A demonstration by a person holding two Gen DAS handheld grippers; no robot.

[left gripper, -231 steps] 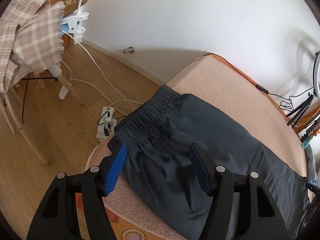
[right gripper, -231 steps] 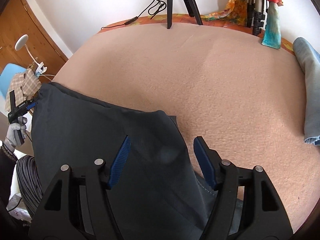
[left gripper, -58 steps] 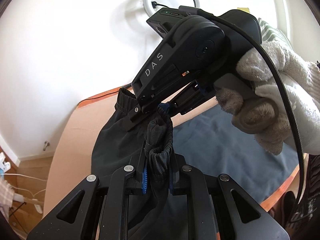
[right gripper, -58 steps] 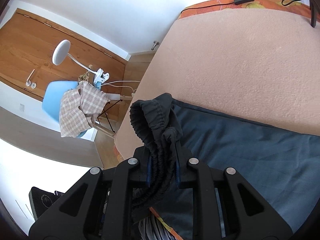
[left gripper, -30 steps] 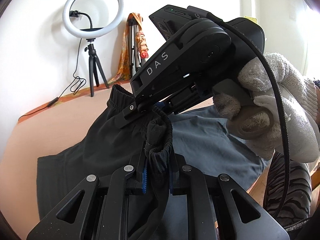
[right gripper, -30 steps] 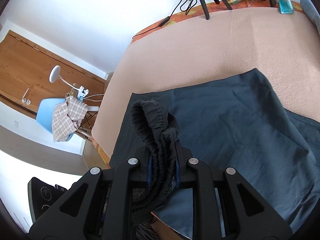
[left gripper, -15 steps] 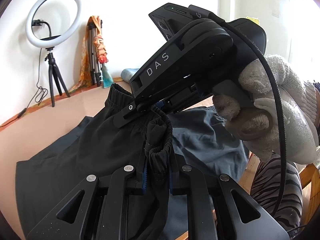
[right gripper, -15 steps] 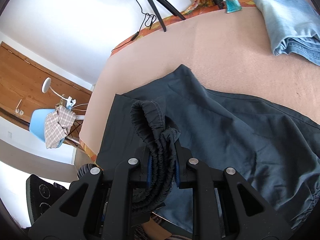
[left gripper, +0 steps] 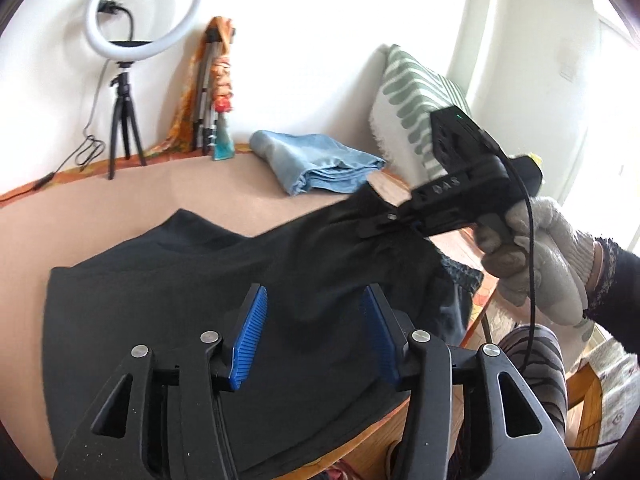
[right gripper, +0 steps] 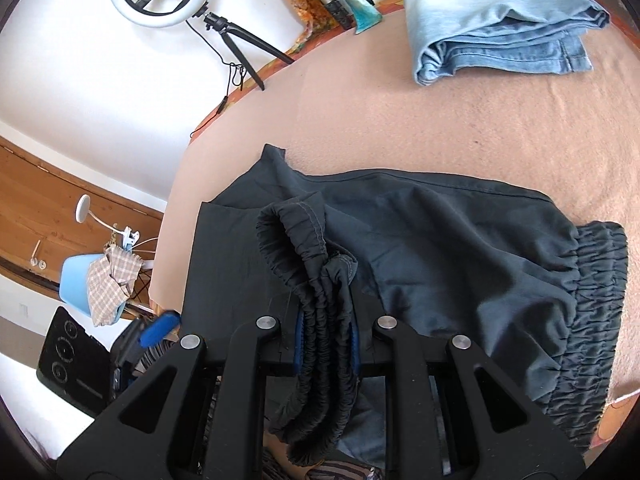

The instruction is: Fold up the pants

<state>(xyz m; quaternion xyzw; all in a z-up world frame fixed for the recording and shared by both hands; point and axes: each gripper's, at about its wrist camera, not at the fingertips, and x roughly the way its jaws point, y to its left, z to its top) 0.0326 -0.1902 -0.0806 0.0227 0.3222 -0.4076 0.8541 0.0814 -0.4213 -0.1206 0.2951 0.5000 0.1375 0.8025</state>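
The dark grey pants (left gripper: 168, 296) lie doubled over on the peach blanket (left gripper: 120, 196). My left gripper (left gripper: 314, 334) is open and empty, hovering just above the dark cloth. My right gripper (right gripper: 325, 346) is shut on the bunched elastic cuff (right gripper: 316, 264) of the pants. In the left wrist view the right gripper (left gripper: 390, 218) holds that cloth up to the right, in a gloved hand (left gripper: 532, 256). The gathered waistband (right gripper: 592, 304) lies flat at the right of the right wrist view.
Folded light blue jeans (left gripper: 316, 164) lie at the far edge of the blanket, also seen in the right wrist view (right gripper: 500, 24). A ring light on a tripod (left gripper: 132, 40), a striped cushion (left gripper: 416, 112), and a chair with a plaid cloth (right gripper: 108, 280) stand around.
My left gripper has let go of the cuff and opened. The right gripper has pulled away to the right, still holding the cloth. The pants now lie more spread on the blanket.
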